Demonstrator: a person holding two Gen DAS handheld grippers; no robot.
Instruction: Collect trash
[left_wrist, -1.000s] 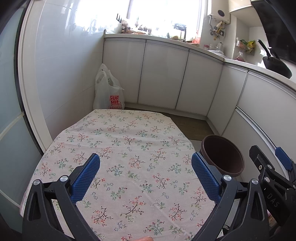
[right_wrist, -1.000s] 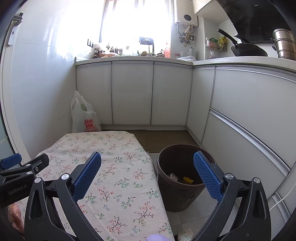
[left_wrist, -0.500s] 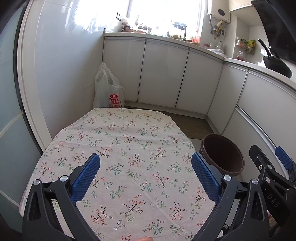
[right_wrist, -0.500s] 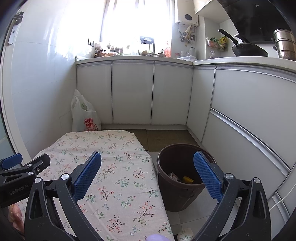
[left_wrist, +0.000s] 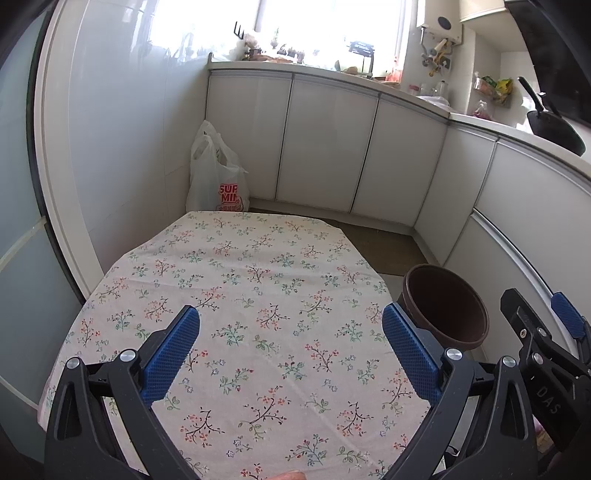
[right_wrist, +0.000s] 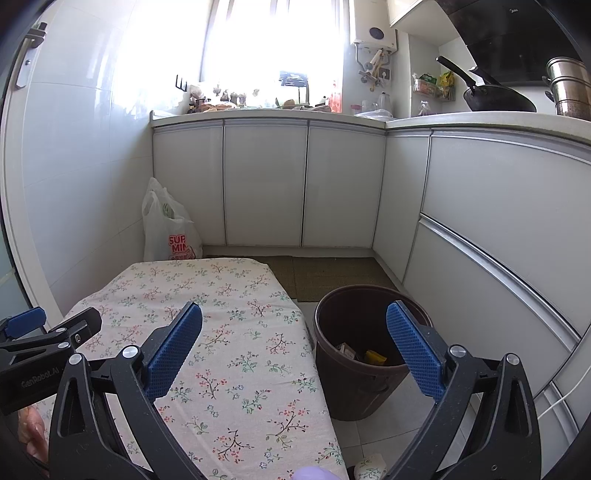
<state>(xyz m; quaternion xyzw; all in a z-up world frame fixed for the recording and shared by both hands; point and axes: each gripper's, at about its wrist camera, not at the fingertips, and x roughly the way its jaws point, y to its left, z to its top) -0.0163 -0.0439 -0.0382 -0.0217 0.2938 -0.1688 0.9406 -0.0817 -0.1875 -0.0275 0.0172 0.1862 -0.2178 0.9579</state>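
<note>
Nothing of note has moved since the frames a second ago: both views match, apart from a slight drift in framing. I read the table (left_wrist: 258, 280), largest item, as a flat top under a thin floral cloth, matte and faintly creased, with no trash showing on it. Beside its right edge stands the brown bin (right_wrist: 364, 354), a smooth round plastic tub on the tiled floor; inside I see scraps, one yellow (right_wrist: 375, 356) and one pale, so the trash sits in the bin already. My left gripper (left_wrist: 291, 350) hovers over the cloth with its blue textured pads spread wide and nothing between them; the right gripper (right_wrist: 295, 350) likewise, splayed and empty, near the bin. Judgement: collection looks finished or nearly so. Next move calls for scanning for leftovers; a crumpled floral-patterned lump (right_wrist: 369, 467) on the floor by the table foot might qualify, I cannot tell.
</note>
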